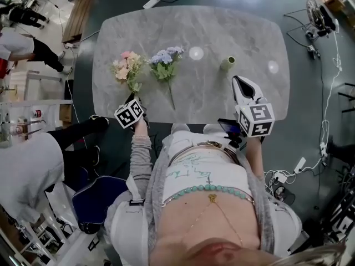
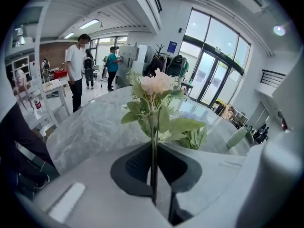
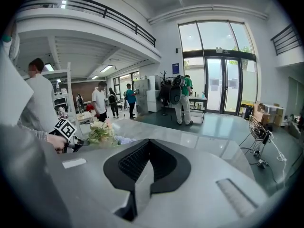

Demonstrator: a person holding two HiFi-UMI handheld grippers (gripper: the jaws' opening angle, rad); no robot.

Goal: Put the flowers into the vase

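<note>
A pink flower bunch (image 1: pixel 127 67) lies at the left of the grey marble table (image 1: pixel 194 32), with a blue flower bunch (image 1: pixel 165 62) beside it in the middle. A small green vase (image 1: pixel 228 64) stands upright further right. My left gripper (image 1: pixel 133 98) is at the table's near edge, shut on the pink bunch's stem. In the left gripper view that stem (image 2: pixel 154 151) runs up between the jaws to the pink blooms (image 2: pixel 156 83), and the vase (image 2: pixel 236 137) shows at the right. My right gripper (image 1: pixel 239 82) hovers just near-right of the vase, shut and empty.
People stand off the table's left side (image 1: pixel 22 49). Cables and equipment (image 1: pixel 319 26) lie on the floor to the right. A blue chair (image 1: pixel 97 198) sits by my left leg. In the right gripper view the left gripper's marker cube (image 3: pixel 64 128) shows beside the flowers.
</note>
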